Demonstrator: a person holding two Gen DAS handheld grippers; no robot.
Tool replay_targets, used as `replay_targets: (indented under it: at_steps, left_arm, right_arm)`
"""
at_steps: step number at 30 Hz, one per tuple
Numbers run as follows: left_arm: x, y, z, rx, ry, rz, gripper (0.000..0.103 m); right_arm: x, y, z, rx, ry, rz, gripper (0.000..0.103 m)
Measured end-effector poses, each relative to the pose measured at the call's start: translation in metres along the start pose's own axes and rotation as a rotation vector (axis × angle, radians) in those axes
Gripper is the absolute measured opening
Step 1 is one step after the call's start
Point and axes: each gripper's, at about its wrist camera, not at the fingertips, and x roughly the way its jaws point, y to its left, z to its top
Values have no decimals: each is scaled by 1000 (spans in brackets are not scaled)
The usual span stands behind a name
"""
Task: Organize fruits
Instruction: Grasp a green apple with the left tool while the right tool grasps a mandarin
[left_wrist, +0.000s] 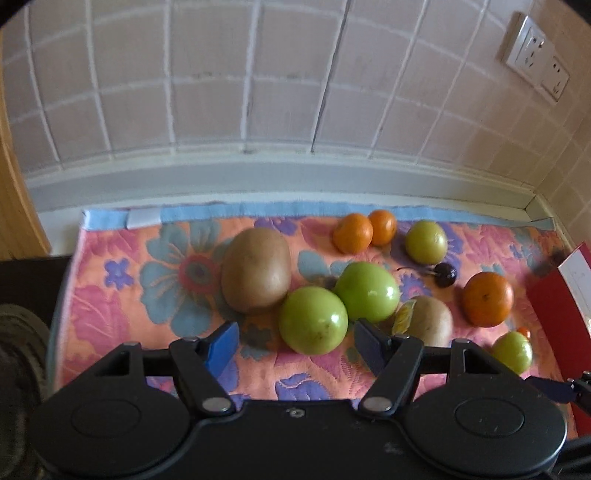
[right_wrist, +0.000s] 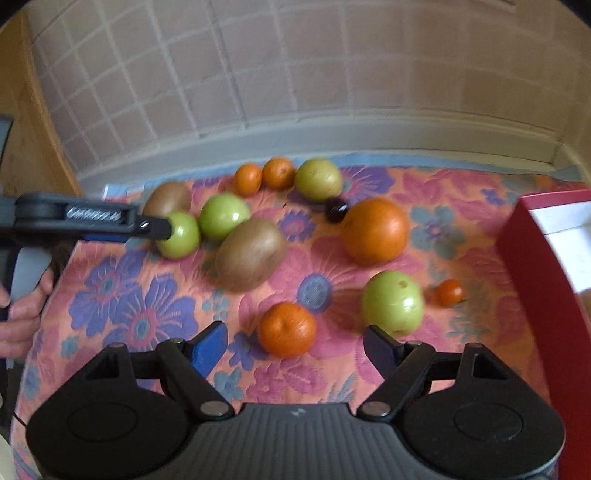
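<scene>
Fruit lies scattered on a flowered cloth (left_wrist: 122, 295). My left gripper (left_wrist: 295, 347) is open, and a green apple (left_wrist: 313, 320) sits just ahead between its blue pads, untouched. A second green apple (left_wrist: 367, 291) and a big brown kiwi (left_wrist: 256, 269) lie beside it. In the right wrist view, my right gripper (right_wrist: 295, 349) is open low over a small orange (right_wrist: 287, 329), which sits between the fingers without contact. The left gripper (right_wrist: 155, 229), held by a hand (right_wrist: 22, 314), reaches in beside its green apple (right_wrist: 181, 234).
A red box (right_wrist: 535, 258) with a white inside stands at the cloth's right edge. Also on the cloth are a large orange (right_wrist: 375, 230), a green apple (right_wrist: 393, 302), a tiny tomato (right_wrist: 448, 291), a dark cherry (right_wrist: 336, 208) and two small oranges (left_wrist: 352, 232). A tiled wall (left_wrist: 258, 92) rises behind.
</scene>
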Motion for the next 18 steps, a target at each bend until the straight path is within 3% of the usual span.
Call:
replay_targets:
  at_steps: [12,15,17,18]
  left_arm:
    - [30,6,-1,-30,-9,-36,82]
    - [33,7,-1,-46,-14,-43,81]
    - [33,9,-1,-63,-16,-61,73]
    - [33,10,-1,-70,-20,-84,59]
  right_arm:
    - [35,-1,-2,-1,28,-4,76]
    - [36,0,-2,-15,21,-6,64]
    - [37,1,-1,-28,13,-6,52]
    - [37,2,-1,-35,9,3,44]
